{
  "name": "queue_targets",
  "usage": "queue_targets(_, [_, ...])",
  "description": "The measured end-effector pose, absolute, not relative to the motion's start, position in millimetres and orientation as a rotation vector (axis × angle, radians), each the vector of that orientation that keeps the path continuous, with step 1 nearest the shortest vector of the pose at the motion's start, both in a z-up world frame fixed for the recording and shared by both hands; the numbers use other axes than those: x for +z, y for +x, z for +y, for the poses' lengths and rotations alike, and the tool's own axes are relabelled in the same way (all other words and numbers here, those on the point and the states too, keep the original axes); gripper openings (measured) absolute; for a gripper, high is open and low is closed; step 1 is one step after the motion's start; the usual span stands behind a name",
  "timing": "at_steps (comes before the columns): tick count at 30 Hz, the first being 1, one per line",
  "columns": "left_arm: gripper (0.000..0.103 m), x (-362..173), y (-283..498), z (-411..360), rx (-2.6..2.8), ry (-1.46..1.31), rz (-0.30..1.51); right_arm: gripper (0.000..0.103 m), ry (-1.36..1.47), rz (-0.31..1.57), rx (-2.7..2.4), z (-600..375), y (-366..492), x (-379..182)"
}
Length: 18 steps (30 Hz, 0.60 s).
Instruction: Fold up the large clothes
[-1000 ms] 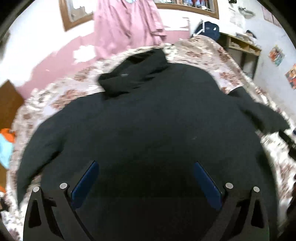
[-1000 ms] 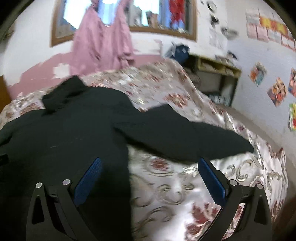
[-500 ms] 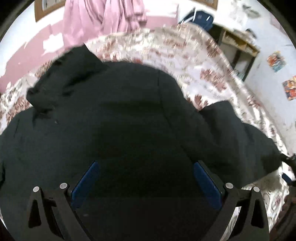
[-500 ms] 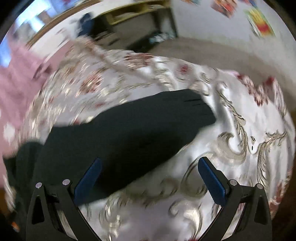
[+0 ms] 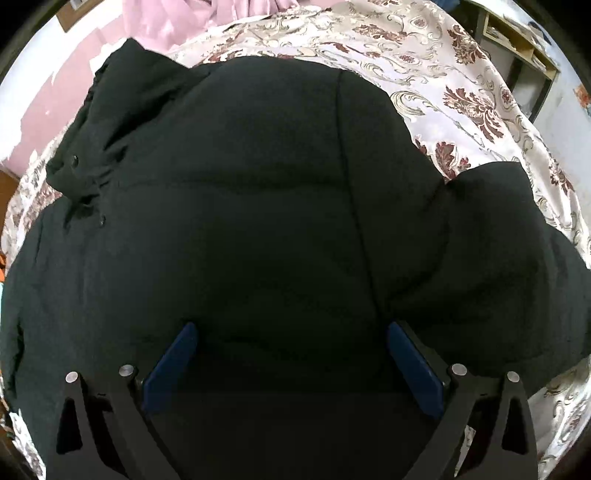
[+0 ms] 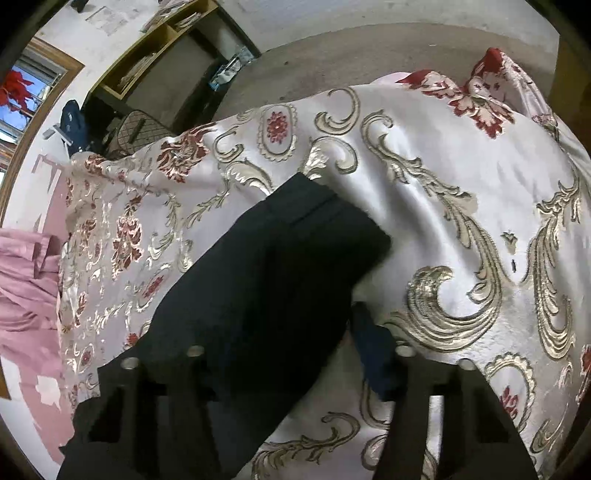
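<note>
A large black padded jacket (image 5: 258, 206) lies spread flat on a floral bedspread (image 5: 461, 85), collar at the far left, one sleeve (image 5: 517, 258) out to the right. My left gripper (image 5: 291, 354) is open and empty, hovering over the jacket's lower body. In the right wrist view the same sleeve (image 6: 266, 288) runs up to its cuff (image 6: 325, 210). My right gripper (image 6: 277, 354) straddles the sleeve just below the cuff, jaws narrowed around it. Its right fingertip (image 6: 373, 354) shows beside the sleeve; the left one is hidden by cloth.
The bedspread (image 6: 461, 229) drops off at the bed's far edge to a bare floor (image 6: 351, 51). A wooden shelf unit (image 6: 155, 55) and a dark bag (image 6: 74, 122) stand by the wall. Pink cloth (image 5: 207, 14) hangs on the wall behind the bed.
My right gripper has dropped down onto the sleeve near the cuff and its jaws have closed in around it. My left gripper has moved closer over the jacket body, still open.
</note>
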<state>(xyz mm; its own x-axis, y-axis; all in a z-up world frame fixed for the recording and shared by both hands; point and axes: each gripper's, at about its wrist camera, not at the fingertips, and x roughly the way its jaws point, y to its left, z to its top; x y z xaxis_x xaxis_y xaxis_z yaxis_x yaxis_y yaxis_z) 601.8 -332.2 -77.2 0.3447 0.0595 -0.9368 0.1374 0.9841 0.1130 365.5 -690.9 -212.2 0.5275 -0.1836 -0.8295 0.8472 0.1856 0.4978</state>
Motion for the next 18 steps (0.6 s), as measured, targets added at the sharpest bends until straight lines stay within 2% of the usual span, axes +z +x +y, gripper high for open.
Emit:
queue_targets(1, [0.103, -75.8, 602.7, -329.7, -0.060, 0.174, 1.232, 0.035, 1.161, 0.714, -0.793, -690.6, 370.5, -211.7])
queue_targets(2, [0.103, -73.9, 603.2, -327.4, -0.069, 0.166, 1.242, 0.020, 1.163, 0.718, -0.768, -692.1, 366.1, -210.8])
queue_targets(3, [0.103, -71.6, 604.4, -325.0, -0.084, 0.156, 1.253, 0.012, 1.161, 0.709, -0.742, -693.9, 364.8, -208.3])
queue_targets(5, [0.103, -67.8, 604.8, -318.0, -0.108, 0.147, 1.263, 0.008, 1.129, 0.687, -0.713, -694.4, 367.8, -195.8])
queue_targets(11, [0.103, -37.7, 593.0, -268.7, -0.144, 0.000, 1.206, 0.006, 0.811, 0.576, -0.532, -641.9, 403.4, -91.2])
queue_targets(18, [0.103, 31.4, 576.8, -166.0, -0.248, -0.229, 1.082, 0.006, 0.638, 0.517, -0.245, -524.8, 458.1, -2.4])
